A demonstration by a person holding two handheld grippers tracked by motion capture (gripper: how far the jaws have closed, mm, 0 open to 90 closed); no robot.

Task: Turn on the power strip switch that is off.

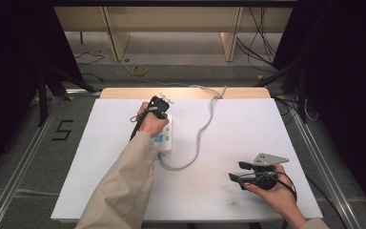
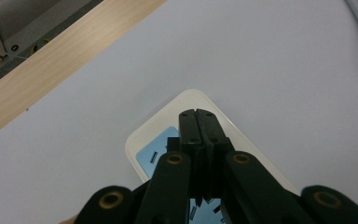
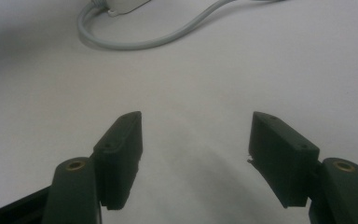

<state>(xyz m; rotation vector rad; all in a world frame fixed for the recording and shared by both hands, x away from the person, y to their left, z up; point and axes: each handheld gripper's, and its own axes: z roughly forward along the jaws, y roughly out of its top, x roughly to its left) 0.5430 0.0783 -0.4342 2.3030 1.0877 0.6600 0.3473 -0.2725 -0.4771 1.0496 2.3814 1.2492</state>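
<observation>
My left claw, its 2 jaws pressed together with nothing between them, bears down on the white power strip lying mid-counter, while my right claw rests spread and empty near the counter's front right corner.

White table, wooden edge; floor marking "5" left.

glossy white plastic power strip, matt table
</observation>
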